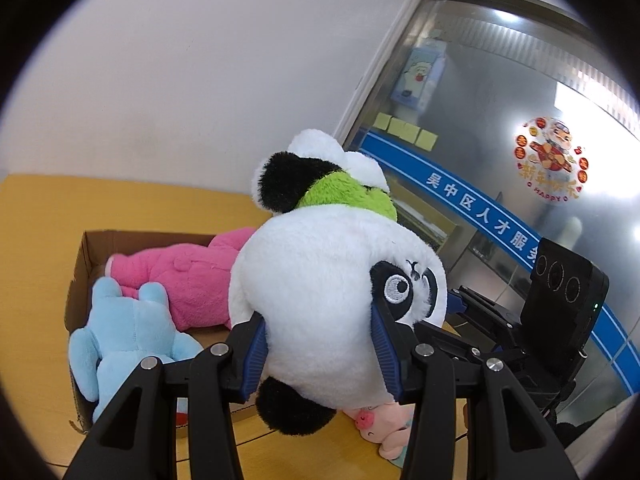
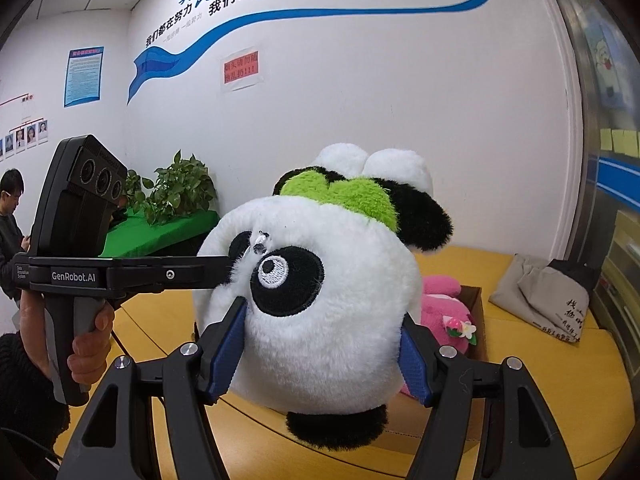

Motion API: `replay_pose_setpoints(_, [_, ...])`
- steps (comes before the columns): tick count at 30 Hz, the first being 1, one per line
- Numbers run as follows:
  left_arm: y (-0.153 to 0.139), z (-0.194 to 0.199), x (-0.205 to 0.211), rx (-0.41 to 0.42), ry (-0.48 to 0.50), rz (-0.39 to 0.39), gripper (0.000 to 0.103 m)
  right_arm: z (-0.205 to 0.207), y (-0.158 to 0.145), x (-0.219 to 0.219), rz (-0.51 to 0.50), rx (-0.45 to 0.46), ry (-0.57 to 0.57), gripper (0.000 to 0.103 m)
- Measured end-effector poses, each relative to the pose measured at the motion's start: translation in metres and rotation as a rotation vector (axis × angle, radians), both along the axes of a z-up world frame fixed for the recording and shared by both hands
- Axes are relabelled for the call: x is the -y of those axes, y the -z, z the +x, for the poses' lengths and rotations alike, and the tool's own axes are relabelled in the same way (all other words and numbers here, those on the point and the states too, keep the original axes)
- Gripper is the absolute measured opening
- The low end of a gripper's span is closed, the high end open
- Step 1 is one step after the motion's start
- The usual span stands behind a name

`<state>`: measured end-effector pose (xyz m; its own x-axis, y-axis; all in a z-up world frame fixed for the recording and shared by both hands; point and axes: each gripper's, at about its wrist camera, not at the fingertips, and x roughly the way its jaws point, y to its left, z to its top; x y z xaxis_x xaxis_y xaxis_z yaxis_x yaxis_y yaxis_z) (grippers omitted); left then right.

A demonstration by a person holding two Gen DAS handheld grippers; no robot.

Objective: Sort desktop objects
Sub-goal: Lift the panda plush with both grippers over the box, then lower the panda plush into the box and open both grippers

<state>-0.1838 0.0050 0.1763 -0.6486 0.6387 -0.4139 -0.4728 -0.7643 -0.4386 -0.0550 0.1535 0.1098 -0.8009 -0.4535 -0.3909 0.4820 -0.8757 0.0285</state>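
Left wrist view
Left gripper (image 1: 320, 354): pinching the head of the panda toy (image 1: 340, 304); the blue pads (image 1: 256, 360) press into the white plush on both sides.
Panda toy: held upside down, head towards the camera, black ear at the bottom, green patch and white feet at the top; lifted clear of the tabletop (image 1: 36, 240).
Cardboard box (image 1: 86, 256): open, on the yellow tabletop behind and left of the panda.
Pink plush toy (image 1: 188, 276): lying inside the box.
Light blue plush toy (image 1: 128, 336): lying in the box at its near end, beside the pink one.
Small pink toy (image 1: 384, 428): on the tabletop below the panda's head, partly hidden.
Right gripper (image 1: 464, 304): visible at the right, reaching to the panda's face.

Right wrist view
Right gripper (image 2: 324, 356): pinching the same panda toy (image 2: 320, 312) on its head, one blue pad (image 2: 228, 352) on each side.
Left gripper (image 2: 224, 272): comes in level from the left and meets the panda's face near the eye; a hand (image 2: 86, 340) holds its handle.
Cardboard box (image 2: 478, 312): behind the panda, with the pink plush toy (image 2: 444, 308) in it.
Grey cloth bag (image 2: 544, 292): on the tabletop (image 2: 560, 368) at the right, well apart from the box.
Potted plant (image 2: 180, 188): on a green surface at the back.
Person (image 2: 12, 216): standing at the far left edge.
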Motion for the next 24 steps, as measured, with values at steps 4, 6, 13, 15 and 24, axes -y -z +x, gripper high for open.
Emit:
replay_pose_setpoints(4, [0.033, -0.047, 0.001, 0.108, -0.034, -0.006, 0.047, -0.042, 0.021, -0.004, -0.015, 0.063, -0.027, 0.073])
replay_pose_setpoints(6, [0.055, -0.066, 0.001, 0.172, -0.052, -0.017, 0.047, -0.067, 0.038, -0.006, -0.015, 0.116, -0.048, 0.073])
replay_pose_setpoints(13, [0.14, -0.103, -0.006, 0.396, -0.088, -0.07, 0.047, -0.126, 0.117, -0.007, 0.021, 0.379, -0.068, 0.073])
replay_pose_setpoints(15, [0.156, -0.103, -0.011, 0.433, -0.093, -0.108, 0.046, -0.137, 0.142, -0.006, 0.034, 0.481, -0.07, 0.073])
replay_pose_setpoints(24, [0.157, -0.08, -0.005, 0.441, -0.11, -0.163, 0.047, -0.145, 0.164, -0.004, 0.009, 0.63, -0.154, 0.075])
